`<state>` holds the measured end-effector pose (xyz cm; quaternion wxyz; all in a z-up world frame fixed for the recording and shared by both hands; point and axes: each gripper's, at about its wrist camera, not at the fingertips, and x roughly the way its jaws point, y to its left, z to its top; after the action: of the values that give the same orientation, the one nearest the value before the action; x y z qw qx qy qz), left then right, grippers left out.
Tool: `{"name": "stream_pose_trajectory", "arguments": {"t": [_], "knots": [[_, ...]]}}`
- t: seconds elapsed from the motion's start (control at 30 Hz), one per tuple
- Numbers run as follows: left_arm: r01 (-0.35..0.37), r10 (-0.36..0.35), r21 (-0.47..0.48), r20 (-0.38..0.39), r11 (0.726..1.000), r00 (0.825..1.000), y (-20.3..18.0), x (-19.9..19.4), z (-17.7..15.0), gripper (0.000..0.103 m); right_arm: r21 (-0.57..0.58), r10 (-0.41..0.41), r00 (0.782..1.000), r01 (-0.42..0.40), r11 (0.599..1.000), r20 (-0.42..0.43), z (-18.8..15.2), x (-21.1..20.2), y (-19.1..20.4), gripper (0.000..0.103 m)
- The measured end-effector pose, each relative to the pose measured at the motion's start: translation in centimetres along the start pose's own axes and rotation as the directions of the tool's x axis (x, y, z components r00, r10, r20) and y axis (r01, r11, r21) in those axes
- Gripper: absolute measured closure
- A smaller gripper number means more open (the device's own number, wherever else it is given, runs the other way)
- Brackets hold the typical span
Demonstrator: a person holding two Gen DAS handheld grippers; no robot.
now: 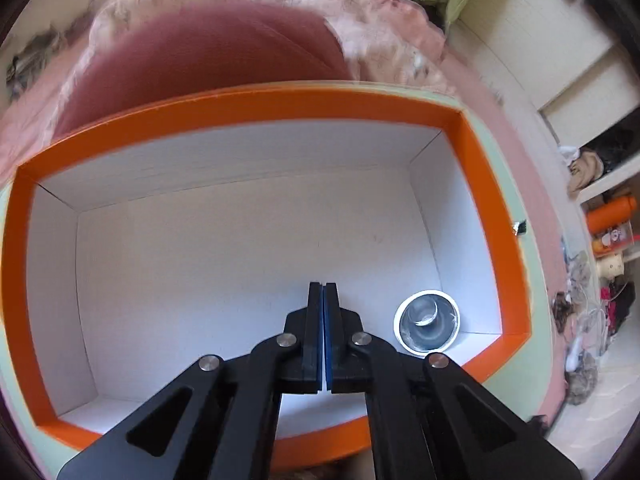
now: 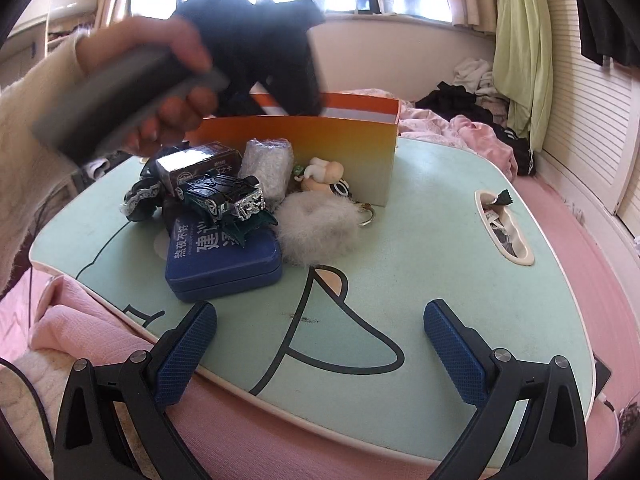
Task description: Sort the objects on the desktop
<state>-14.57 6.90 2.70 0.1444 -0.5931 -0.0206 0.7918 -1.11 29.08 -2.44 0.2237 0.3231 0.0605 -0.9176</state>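
Left wrist view looks steeply down into the orange-rimmed box (image 1: 472,152), where the left tool (image 1: 323,292) has its blue pads pressed flat together with nothing between them. A small round cup-like thing (image 1: 426,322) stands on the white floor of the box just beside the tool's tips, on their right, near the corner. Swinging the closed tool out sideways could knock it over or catch the box wall and drag the light box along the bench (image 2: 440,248).

Seen from the right wrist, the right tool (image 2: 320,328) hangs wide open and empty over the near edge of the bench. The unsorted pile sits against the box: a blue tin (image 2: 224,260), a toy car (image 2: 224,200) lying on it, a fluffy white ball (image 2: 316,232) and a carton (image 2: 196,168). Pulling the tin first would likely tip the car off. The person's hand (image 2: 160,80) and left tool block the way over the box, so a reach by the right could collide.
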Motion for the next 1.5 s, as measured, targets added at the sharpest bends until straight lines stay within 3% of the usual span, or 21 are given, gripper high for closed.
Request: {"name": "stream_pose_trajectory", "arguments": {"t": [0.17,0.23,0.3,0.33,0.4,0.5,0.57,0.6,0.67,0.73,0.8,0.9,1.13,1.23,1.33,1.5], "knots": [[0.083,-0.084,-0.060,-0.018,0.995,0.996,1.9,0.3,0.0,0.103,0.000,0.000,1.000,0.000,1.000,0.002,0.0,-0.1,0.1,0.000],[0.163,-0.165,-0.106,-0.007,0.981,0.986,2.4,-0.5,0.6,0.099,-0.001,0.000,1.000,0.000,1.000,0.002,0.0,-0.1,0.1,0.000],[0.255,-0.261,-0.149,-0.020,0.955,0.965,2.3,-0.9,0.9,0.073,-0.001,0.000,1.000,0.000,1.000,0.001,0.0,-0.1,0.2,0.000],[0.292,-0.298,-0.139,-0.023,0.946,0.954,1.6,-1.1,1.0,0.067,-0.001,-0.001,1.000,0.001,1.000,0.001,0.0,-0.1,0.1,0.000],[0.283,-0.286,-0.083,-0.028,0.955,0.958,0.1,-1.2,1.2,0.051,0.000,0.000,1.000,0.000,1.000,0.002,0.0,-0.1,0.1,0.000],[0.180,-0.180,-0.007,-0.108,0.984,0.978,-2.1,0.1,1.4,0.051,-0.001,0.000,1.000,0.000,1.000,0.002,0.0,-0.1,0.1,0.000],[0.159,-0.153,0.036,-0.143,0.987,0.978,-3.0,1.3,0.9,0.051,-0.001,0.000,1.000,0.000,1.000,0.002,0.0,-0.1,0.1,0.000],[0.153,-0.142,0.058,-0.155,0.987,0.978,-3.5,1.8,0.9,0.046,-0.001,0.000,1.000,0.000,1.000,0.001,0.0,-0.1,0.1,0.000],[0.165,-0.156,0.066,-0.128,0.984,0.979,-3.5,1.9,0.6,0.040,0.001,0.002,1.000,-0.002,1.000,-0.001,0.0,-0.2,0.1,0.000],[0.180,-0.171,0.056,-0.141,0.982,0.975,-3.0,2.1,0.4,0.043,0.000,0.003,1.000,-0.003,1.000,-0.001,0.1,-0.3,0.1,0.000],[0.094,-0.090,0.032,-0.123,0.995,0.988,-1.7,1.0,0.4,0.078,-0.001,0.002,1.000,-0.002,1.000,0.001,0.1,-0.3,0.2,0.000],[0.080,-0.078,0.010,-0.118,0.997,0.990,0.0,0.7,1.2,0.076,-0.002,0.002,1.000,-0.002,1.000,0.000,0.1,-0.3,0.3,0.000],[-0.069,0.074,0.066,-0.071,0.995,0.995,-0.1,0.0,1.3,0.078,-0.002,0.002,1.000,-0.002,1.000,0.002,0.1,-0.3,0.2,0.000],[0.037,-0.037,-0.005,-0.019,0.999,0.999,1.3,-2.0,1.9,0.078,-0.002,0.002,1.000,-0.002,1.000,0.001,0.1,-0.3,0.2,0.000],[0.102,-0.102,-0.020,-0.003,0.995,0.995,1.7,-3.9,2.2,0.078,-0.002,0.002,1.000,-0.002,1.000,0.001,0.0,-0.3,0.2,0.000],[0.213,-0.217,-0.047,-0.087,0.976,0.972,0.5,-4.1,2.2,0.073,-0.002,0.002,1.000,-0.002,1.000,0.001,0.0,-0.2,0.1,0.000]]}}
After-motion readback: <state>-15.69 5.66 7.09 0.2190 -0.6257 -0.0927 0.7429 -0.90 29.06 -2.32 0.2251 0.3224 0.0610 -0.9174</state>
